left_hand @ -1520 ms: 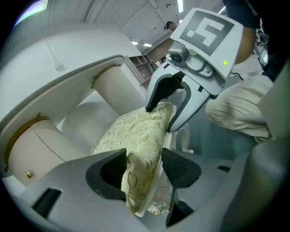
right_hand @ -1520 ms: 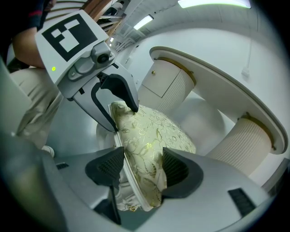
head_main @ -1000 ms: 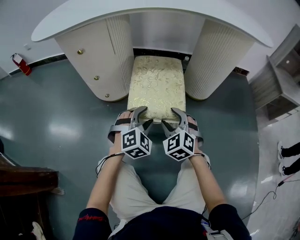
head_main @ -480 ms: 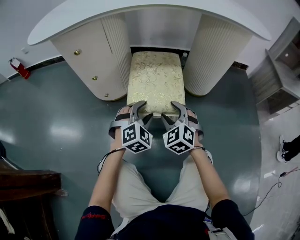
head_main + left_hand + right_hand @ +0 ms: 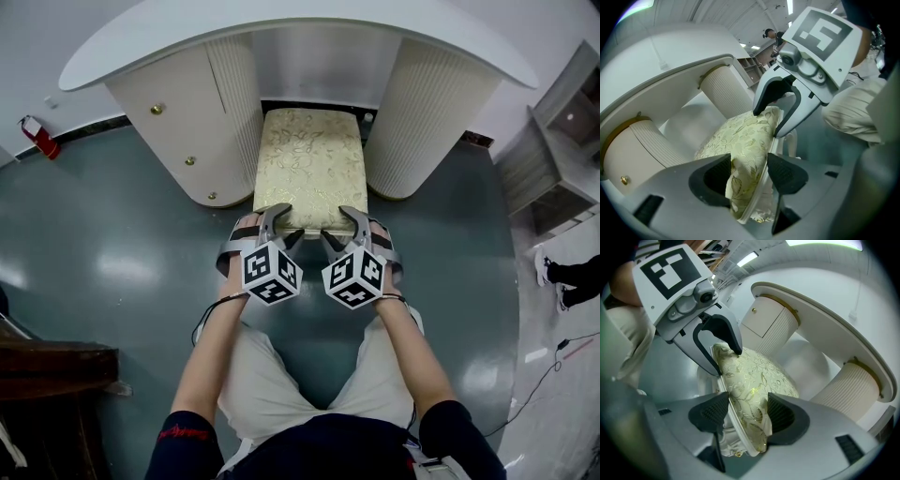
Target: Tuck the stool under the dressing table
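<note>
the left gripper (image 5: 286, 225) and right gripper (image 5: 338, 226) are grey, each topped by a white cube (image 5: 273, 275) with black square markers, with dark ribbed pads (image 5: 787, 173). beige shorts (image 5: 267, 375), navy sleeves (image 5: 178, 442) with red print, thin black wrist cord (image 5: 210, 316).

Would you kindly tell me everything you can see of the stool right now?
The stool has a rectangular padded seat in pale gold fabric with a leaf pattern, edged by a cream rim over a cream frame. It stands upright on the grey floor, its far end between the dressing table's two ribbed pedestals, its near end outside them. The left tool and the right tool each clamp the seat's near edge, one at each corner.
</note>
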`<state>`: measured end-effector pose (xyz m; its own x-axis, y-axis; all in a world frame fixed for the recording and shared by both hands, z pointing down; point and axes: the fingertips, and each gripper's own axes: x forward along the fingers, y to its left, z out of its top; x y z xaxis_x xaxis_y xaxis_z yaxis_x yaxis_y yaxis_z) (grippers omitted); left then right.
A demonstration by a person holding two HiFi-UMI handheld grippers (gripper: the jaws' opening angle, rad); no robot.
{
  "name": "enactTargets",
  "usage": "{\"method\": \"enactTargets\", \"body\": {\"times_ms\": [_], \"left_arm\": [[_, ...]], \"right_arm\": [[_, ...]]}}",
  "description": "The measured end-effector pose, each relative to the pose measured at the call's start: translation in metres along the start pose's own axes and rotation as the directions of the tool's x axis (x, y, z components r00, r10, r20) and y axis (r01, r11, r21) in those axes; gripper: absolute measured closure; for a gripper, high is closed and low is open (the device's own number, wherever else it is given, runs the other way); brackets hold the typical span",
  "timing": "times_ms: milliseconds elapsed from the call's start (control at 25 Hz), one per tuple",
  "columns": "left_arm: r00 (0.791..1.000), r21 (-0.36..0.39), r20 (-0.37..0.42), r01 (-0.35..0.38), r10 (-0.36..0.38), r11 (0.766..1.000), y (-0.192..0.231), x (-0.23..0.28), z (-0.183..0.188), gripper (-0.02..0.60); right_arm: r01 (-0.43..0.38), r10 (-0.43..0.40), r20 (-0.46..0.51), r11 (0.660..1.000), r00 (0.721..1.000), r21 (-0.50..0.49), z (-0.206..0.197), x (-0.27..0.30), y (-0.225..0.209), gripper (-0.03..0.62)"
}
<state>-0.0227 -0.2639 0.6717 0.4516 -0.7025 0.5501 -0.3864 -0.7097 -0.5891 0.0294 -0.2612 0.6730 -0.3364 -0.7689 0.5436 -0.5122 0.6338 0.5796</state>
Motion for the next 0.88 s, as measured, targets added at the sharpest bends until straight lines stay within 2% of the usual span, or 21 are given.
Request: {"method": "enactTargets", "body": {"times_ms": [880], "left_arm": [[1.0, -0.01, 0.005, -0.021, 0.021, 1.0, 0.01, 0.004, -0.004, 0.322]], "right_arm": [[0.053, -0.053, 0.001, 0.998, 0.999, 0.02, 0.005, 0.007, -0.002, 0.33]]}}
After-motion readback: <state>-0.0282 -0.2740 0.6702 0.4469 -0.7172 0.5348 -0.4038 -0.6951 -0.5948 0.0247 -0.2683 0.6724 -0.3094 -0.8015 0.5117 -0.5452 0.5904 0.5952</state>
